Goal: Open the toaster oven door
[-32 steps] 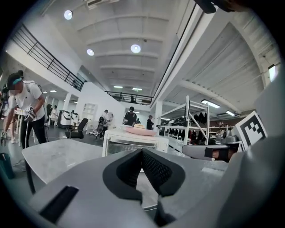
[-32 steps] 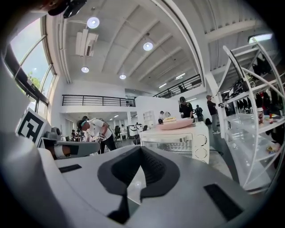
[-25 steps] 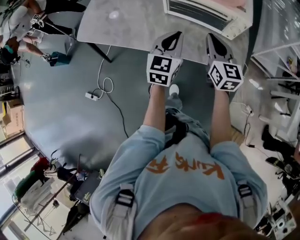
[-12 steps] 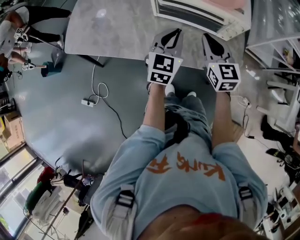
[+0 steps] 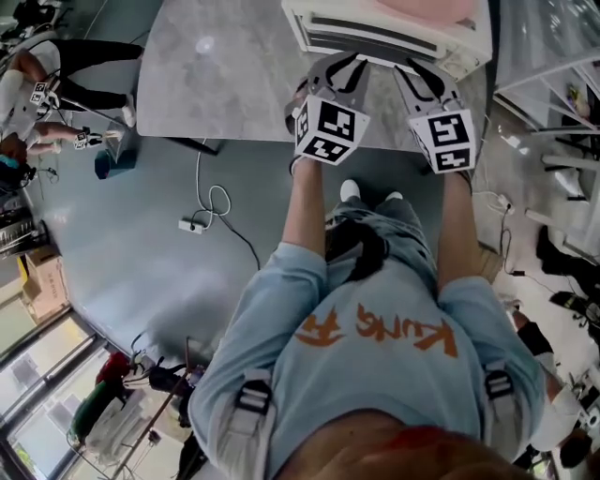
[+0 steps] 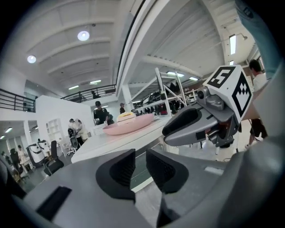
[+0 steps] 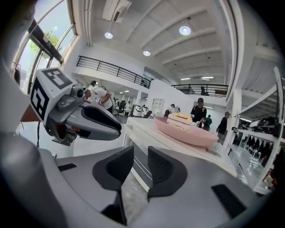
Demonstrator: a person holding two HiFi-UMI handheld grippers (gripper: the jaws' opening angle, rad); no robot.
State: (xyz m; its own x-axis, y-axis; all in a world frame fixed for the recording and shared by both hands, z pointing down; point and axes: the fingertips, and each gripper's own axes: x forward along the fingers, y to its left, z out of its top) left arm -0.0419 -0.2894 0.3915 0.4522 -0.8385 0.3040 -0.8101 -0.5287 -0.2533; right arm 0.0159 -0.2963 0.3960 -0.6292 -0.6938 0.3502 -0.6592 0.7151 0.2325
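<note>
A white toaster oven [image 5: 394, 33] stands on the grey table [image 5: 216, 75], its glass door facing me and a pink plate [image 5: 427, 7] with food on top. My left gripper [image 5: 345, 64] and right gripper [image 5: 412, 70] are held side by side just in front of the door. In the left gripper view, the left gripper [image 6: 140, 167] has its jaws opening with a narrow gap and nothing between them; the oven [image 6: 120, 144] lies ahead. The right gripper [image 7: 140, 167] is likewise opening and empty, pointing at the oven door [image 7: 142, 167].
A cable and power strip [image 5: 192, 223] lie on the floor to the left. Other people [image 5: 37, 84] work at the far left. Bags and gear [image 5: 122, 394] sit at the lower left, and shelving [image 5: 553, 56] stands at the right.
The person has stepped closer to the table. Both grippers have moved forward over the table edge, up to the oven's front.
</note>
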